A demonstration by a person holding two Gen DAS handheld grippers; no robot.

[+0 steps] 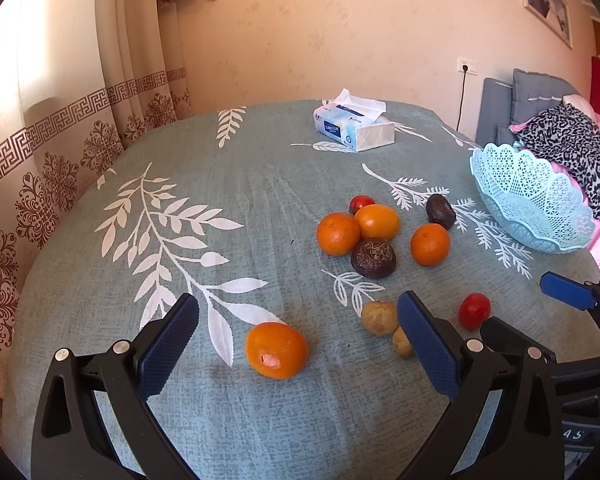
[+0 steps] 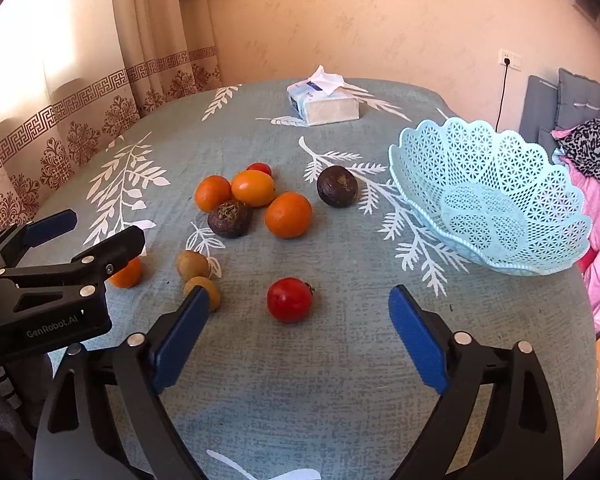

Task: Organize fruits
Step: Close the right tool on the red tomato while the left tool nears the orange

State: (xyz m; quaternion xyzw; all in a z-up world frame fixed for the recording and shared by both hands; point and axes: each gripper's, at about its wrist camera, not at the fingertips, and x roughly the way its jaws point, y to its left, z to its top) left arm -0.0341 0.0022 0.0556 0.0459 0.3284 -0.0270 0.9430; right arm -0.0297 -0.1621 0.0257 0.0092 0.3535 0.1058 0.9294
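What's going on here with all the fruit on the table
A person holds a two-finger gripper in each hand over a table with a leaf-print cloth, sorting fruit. Nothing is picked up yet. The left gripper is open around an orange without touching it. The right gripper is open, lined up with a red fruit just ahead of it. More oranges, dark fruits and small brown ones lie loose on the cloth, and the light blue basket holds nothing.
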